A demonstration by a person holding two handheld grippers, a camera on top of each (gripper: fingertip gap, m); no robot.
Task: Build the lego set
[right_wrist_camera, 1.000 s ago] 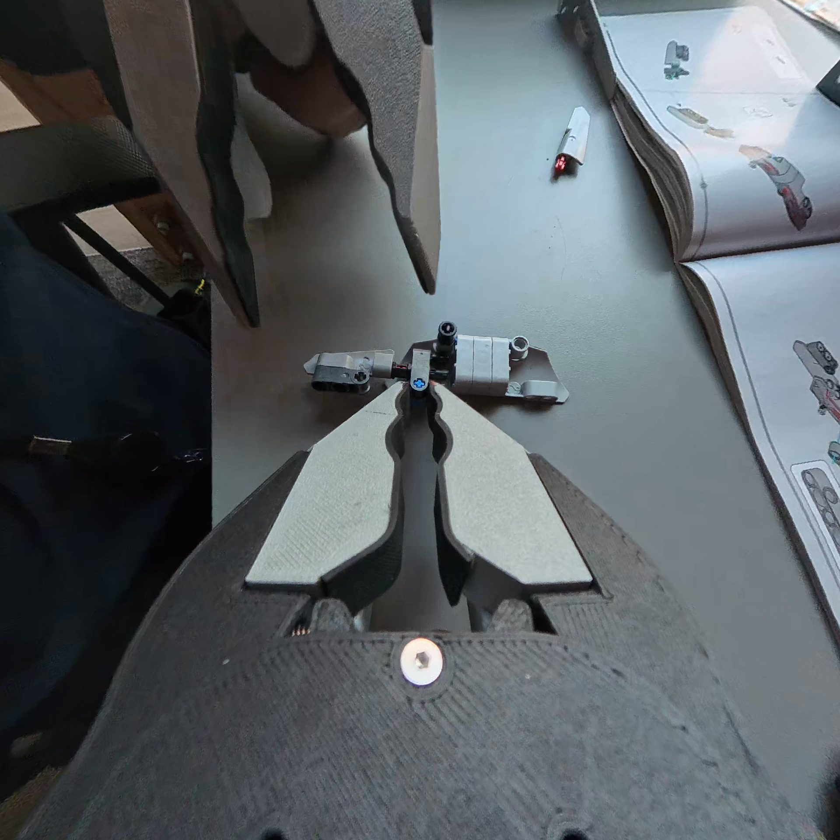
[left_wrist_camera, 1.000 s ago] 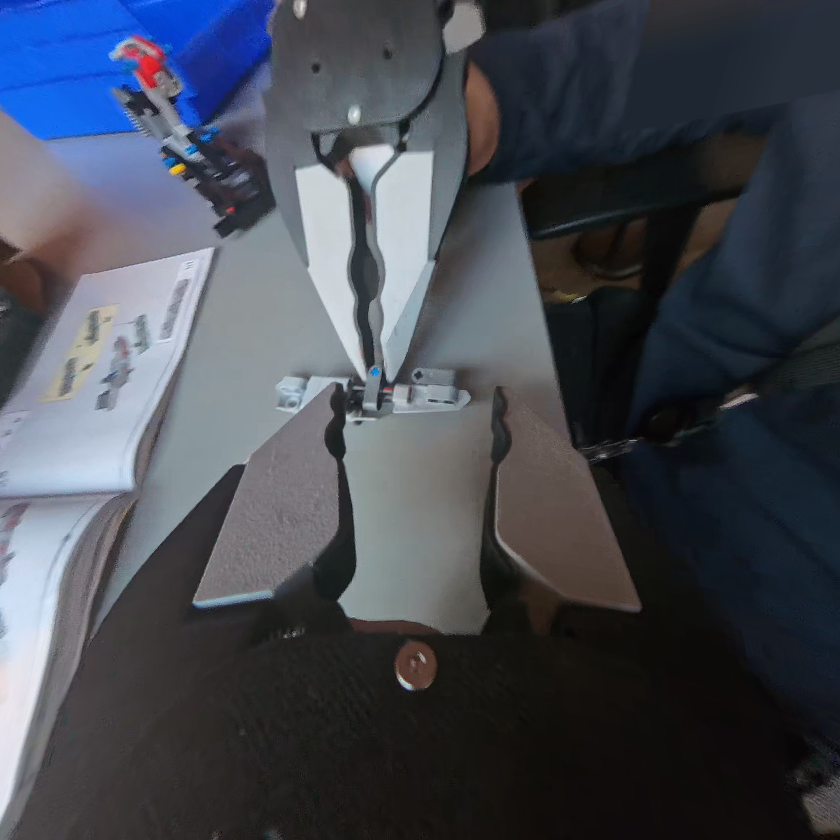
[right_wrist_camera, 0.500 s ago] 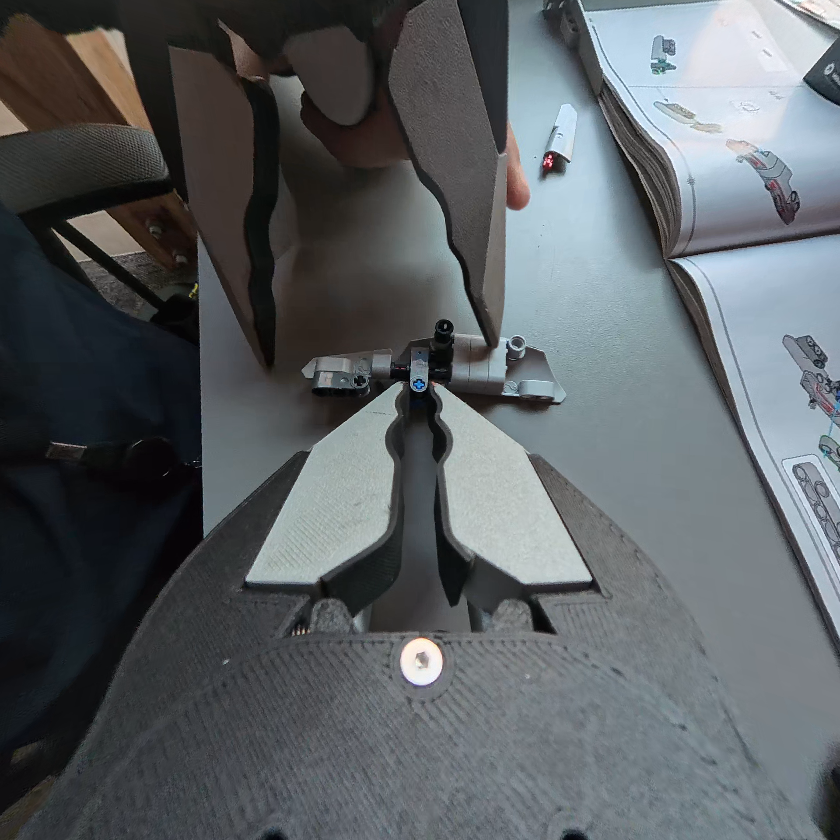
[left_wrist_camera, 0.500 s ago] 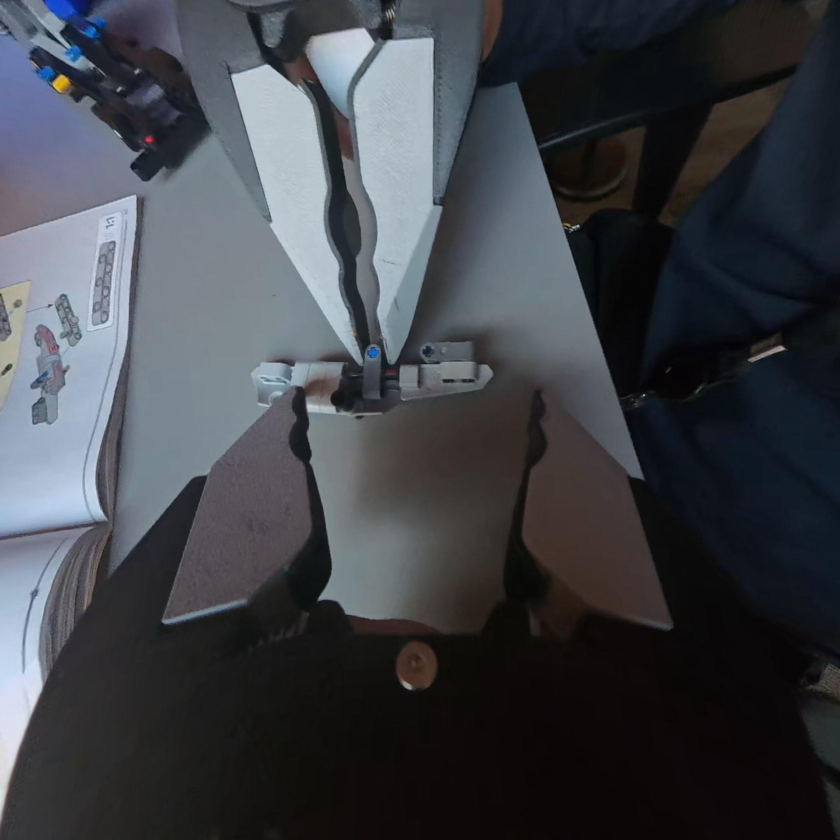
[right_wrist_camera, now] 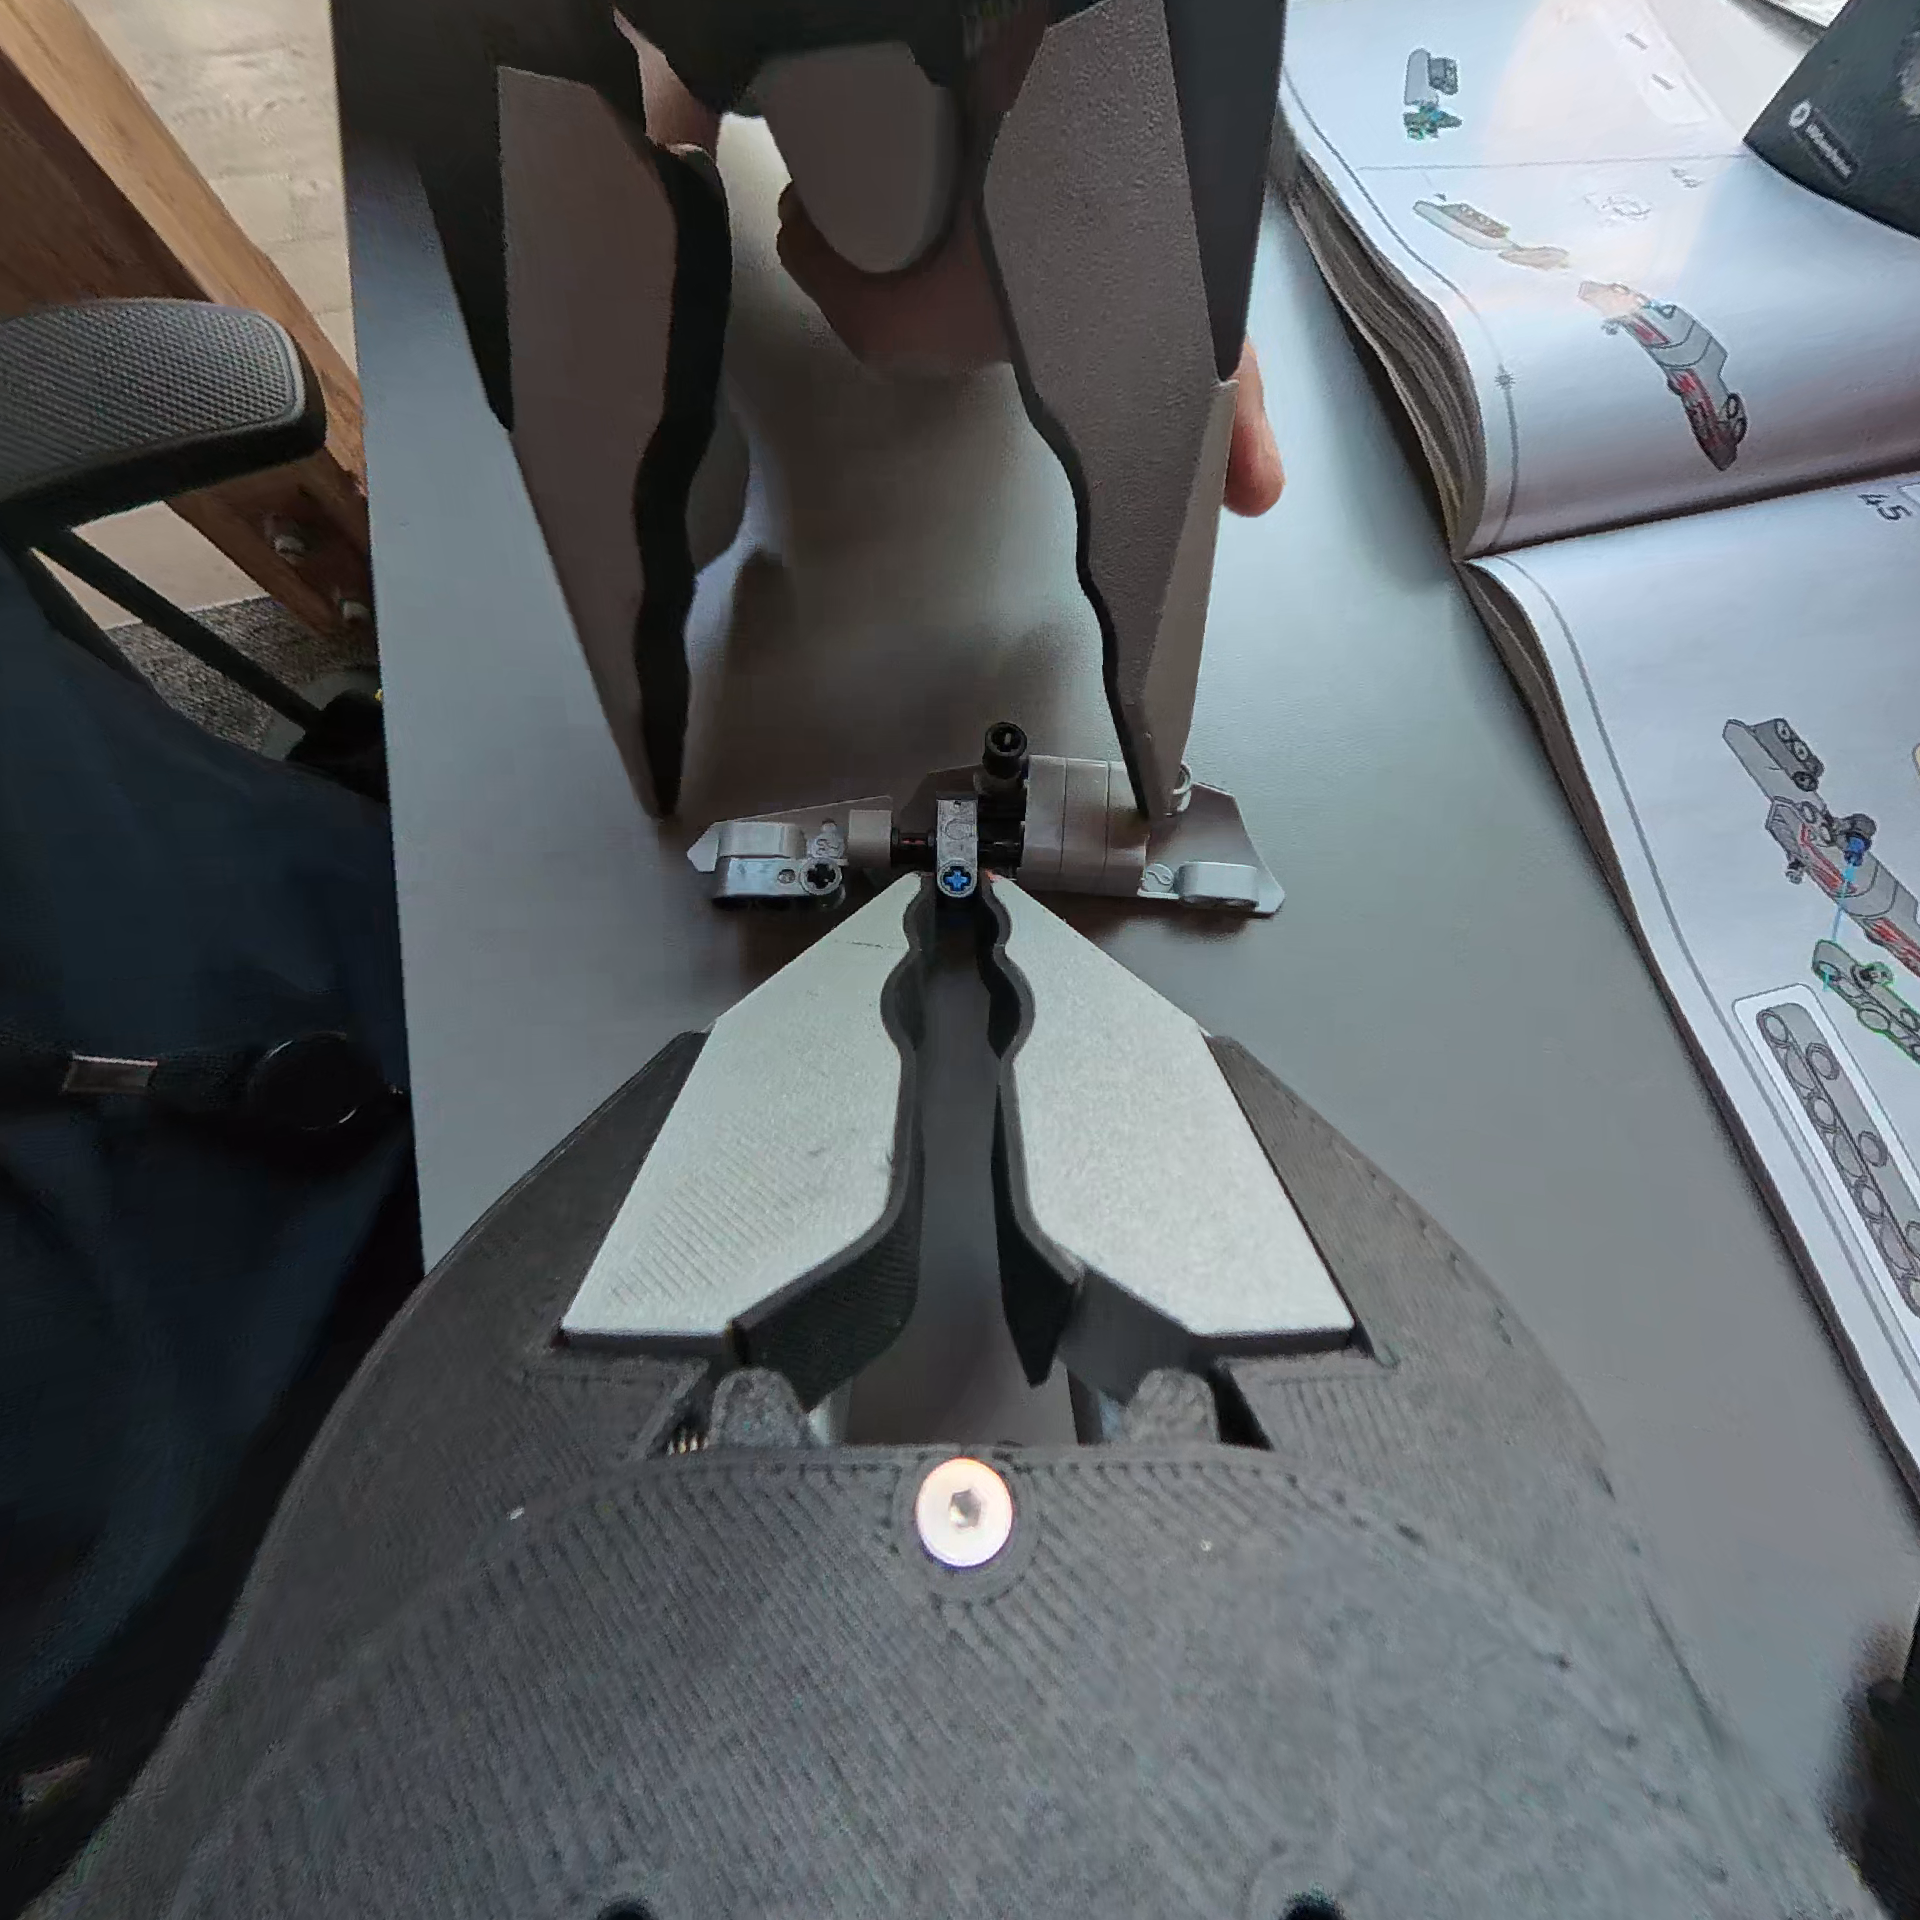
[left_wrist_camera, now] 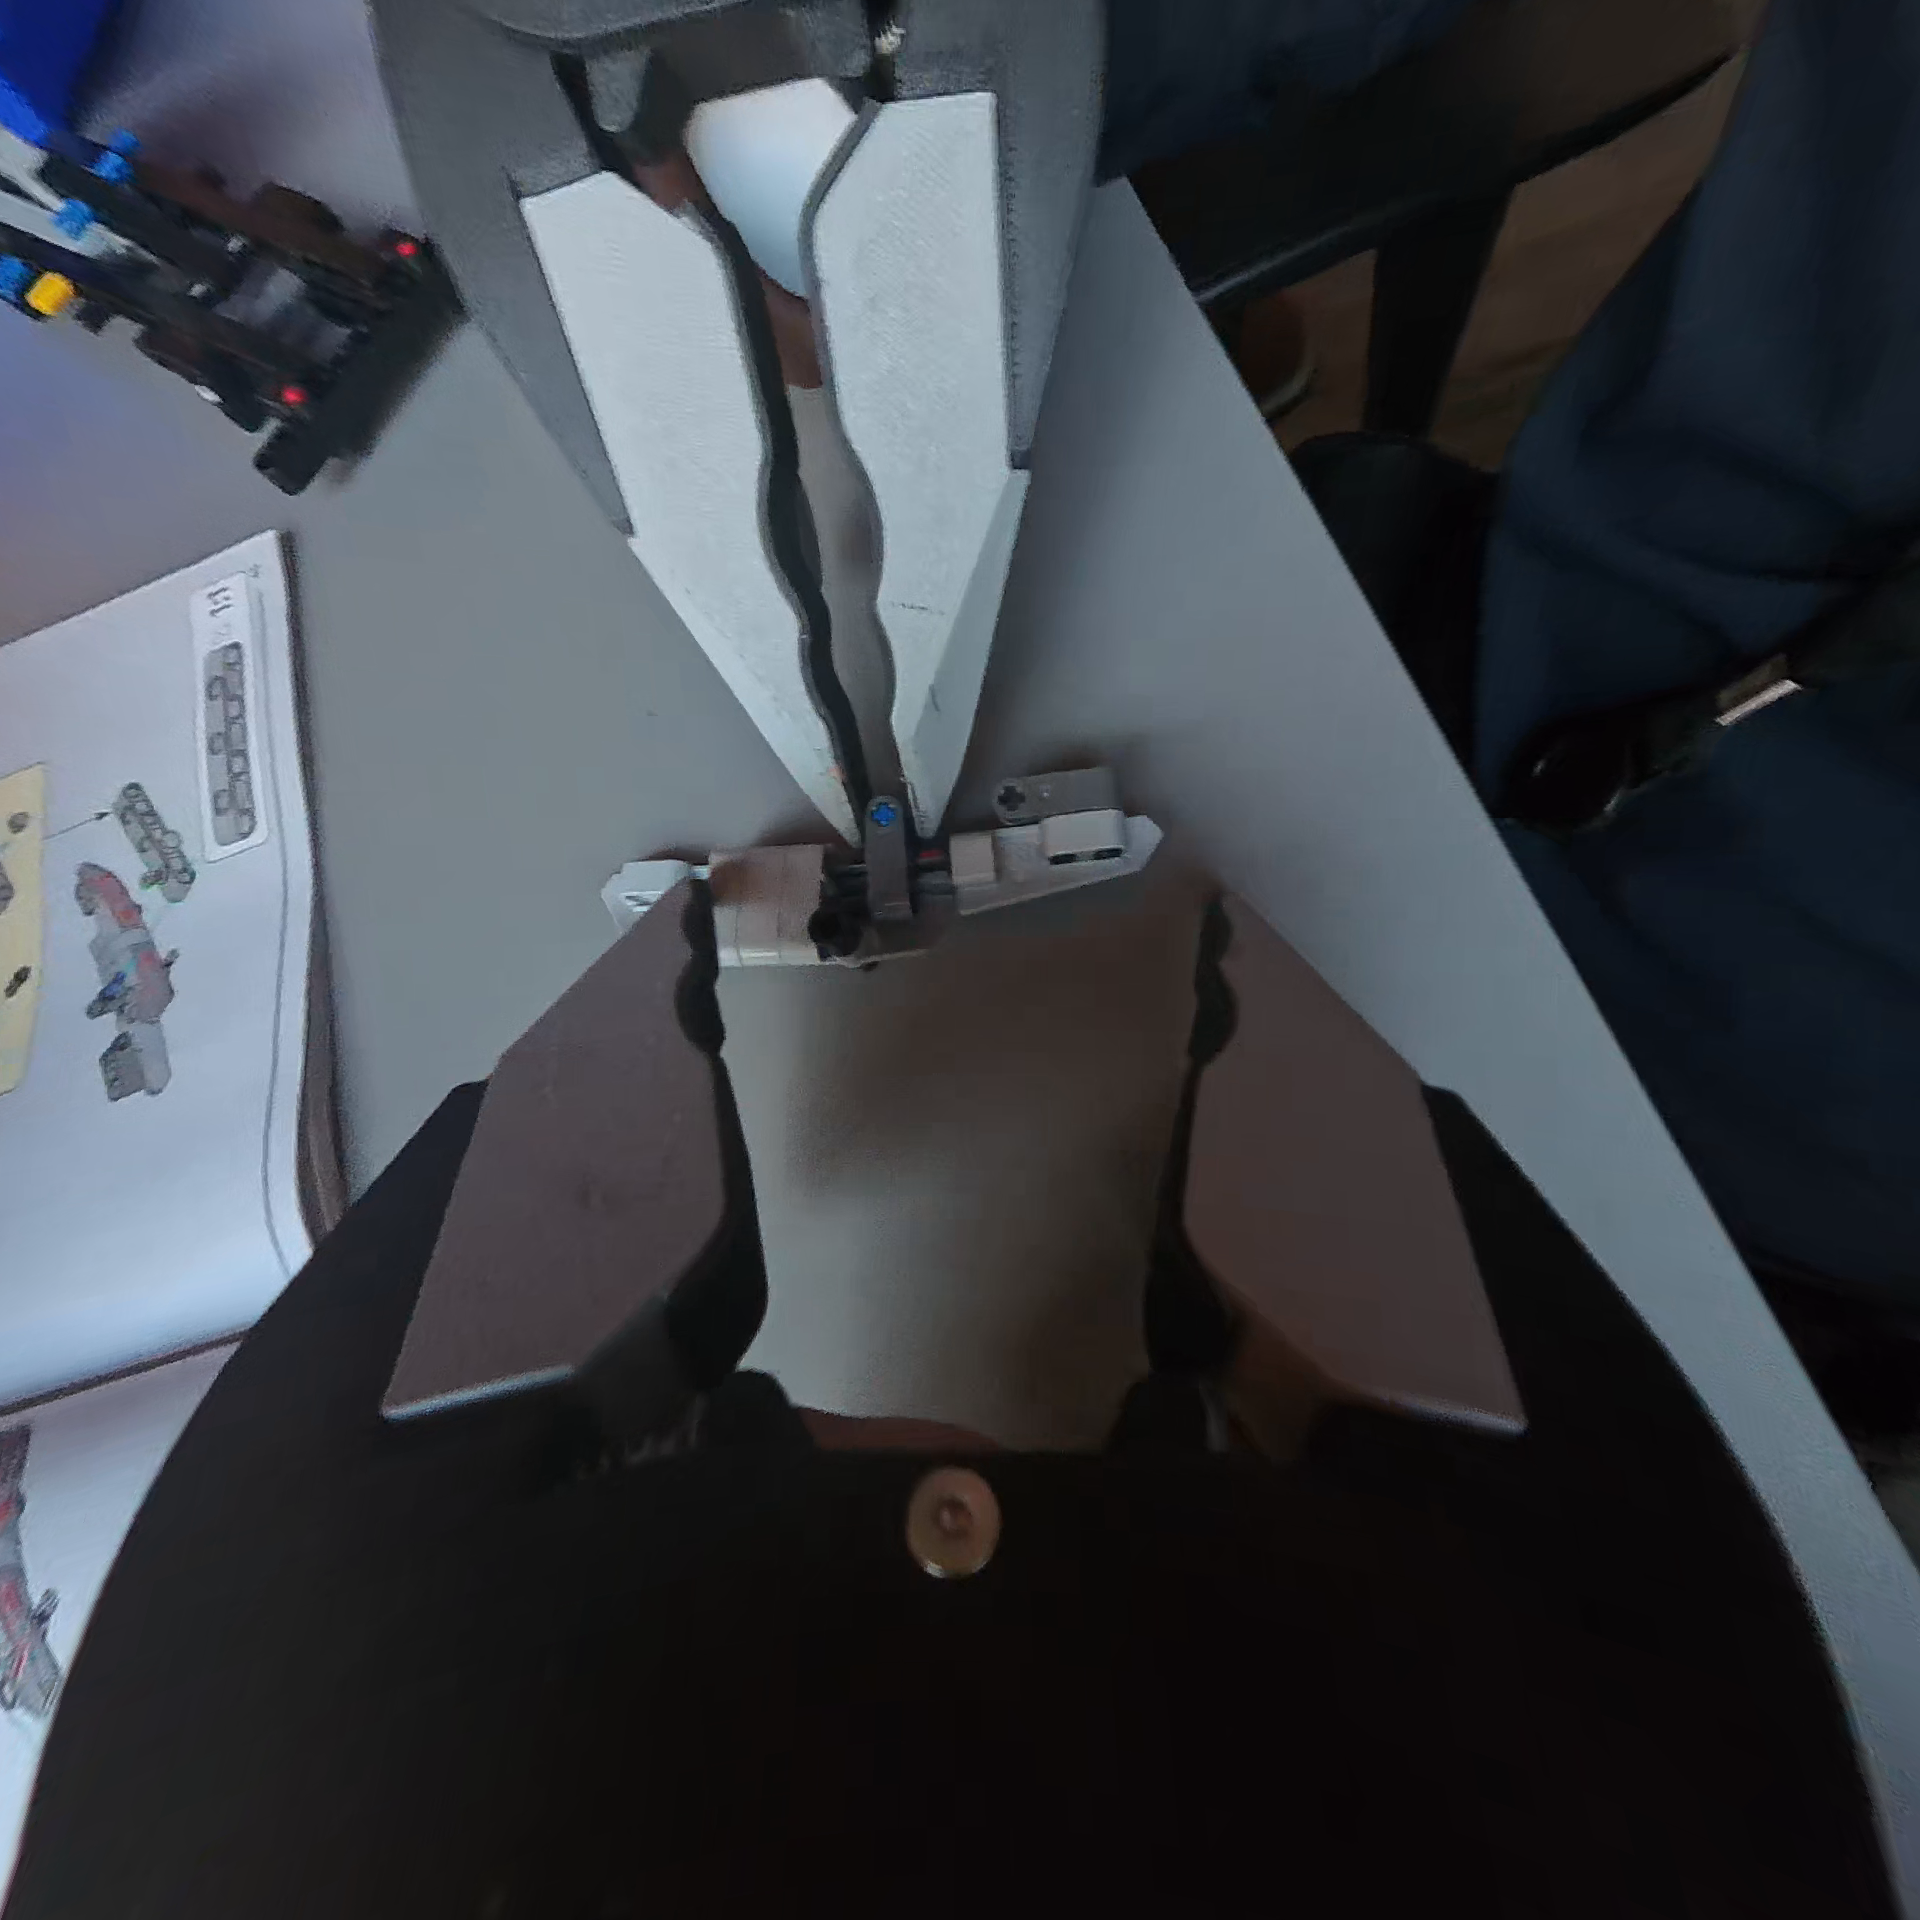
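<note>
Lego subassembly (right_wrist_camera: pixel 987 847) lies mid-frame on grey table (right_wrist_camera: pixel 1351 831). Our right gripper (right_wrist_camera: pixel 958 894) clenched on its small grey connector (right_wrist_camera: pixel 956 842); our left gripper (left_wrist_camera: pixel 951 925) spread wide, straddling it. Step: steadying piece. Next, we judge: close left on grey end.
</note>
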